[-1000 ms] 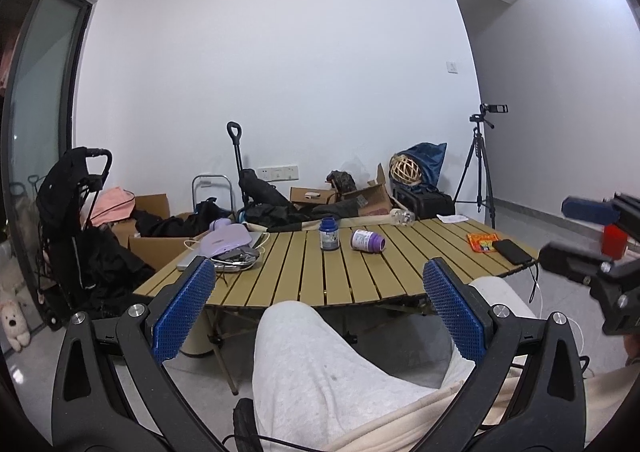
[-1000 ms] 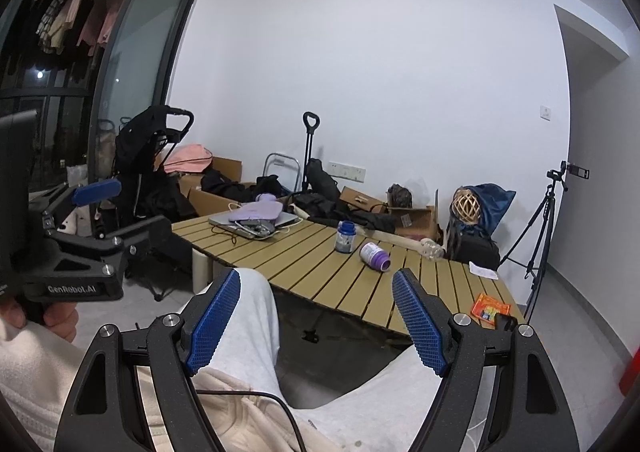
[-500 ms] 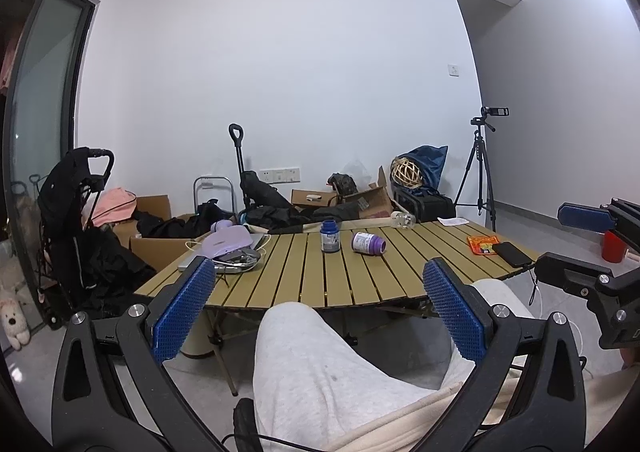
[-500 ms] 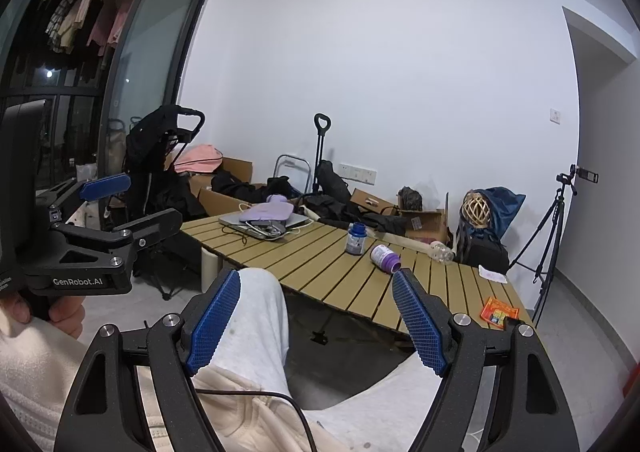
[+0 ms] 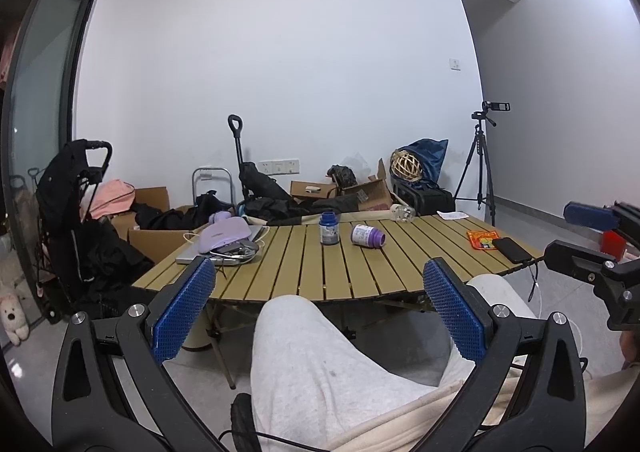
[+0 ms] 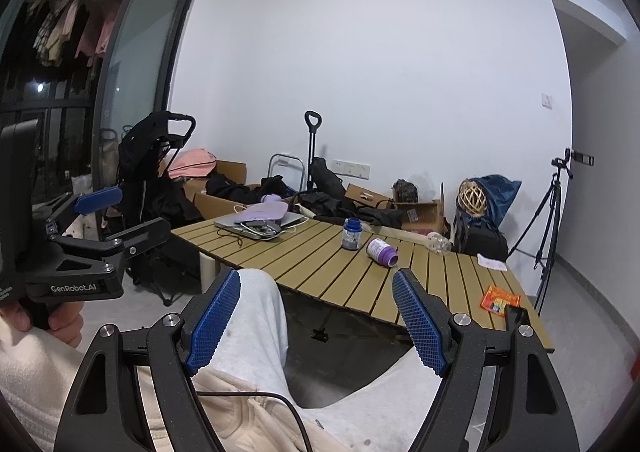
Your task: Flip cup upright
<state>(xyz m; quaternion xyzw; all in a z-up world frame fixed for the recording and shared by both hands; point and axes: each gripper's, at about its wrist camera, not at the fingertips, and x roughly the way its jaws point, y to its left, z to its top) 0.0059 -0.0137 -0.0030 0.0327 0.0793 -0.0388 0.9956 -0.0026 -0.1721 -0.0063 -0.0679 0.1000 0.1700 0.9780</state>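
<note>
A purple cup (image 5: 368, 236) lies on its side on the slatted wooden table (image 5: 360, 276), mouth to the right, next to an upright dark blue jar (image 5: 329, 229). My left gripper (image 5: 318, 266) is open and empty, held over a person's grey-trousered knees, well short of the table. The right wrist view shows the cup (image 6: 382, 252) and jar (image 6: 352, 234) on the table (image 6: 320, 264), with my right gripper (image 6: 317, 276) open and empty above the lap. Each gripper also shows in the other's view: the right gripper (image 5: 559, 230) and the left gripper (image 6: 144, 209).
A laptop under a lilac pouch (image 5: 224, 238) with cables takes the table's left end. A phone (image 5: 512, 249), an orange packet (image 5: 482, 240) and a clear bottle (image 5: 402, 212) lie to the right. A stroller (image 5: 76, 212), boxes, bags and a tripod (image 5: 480, 172) surround the table.
Both views have drifted only slightly. The grippers stay open and empty over the lap. The cup and jar have not moved.
</note>
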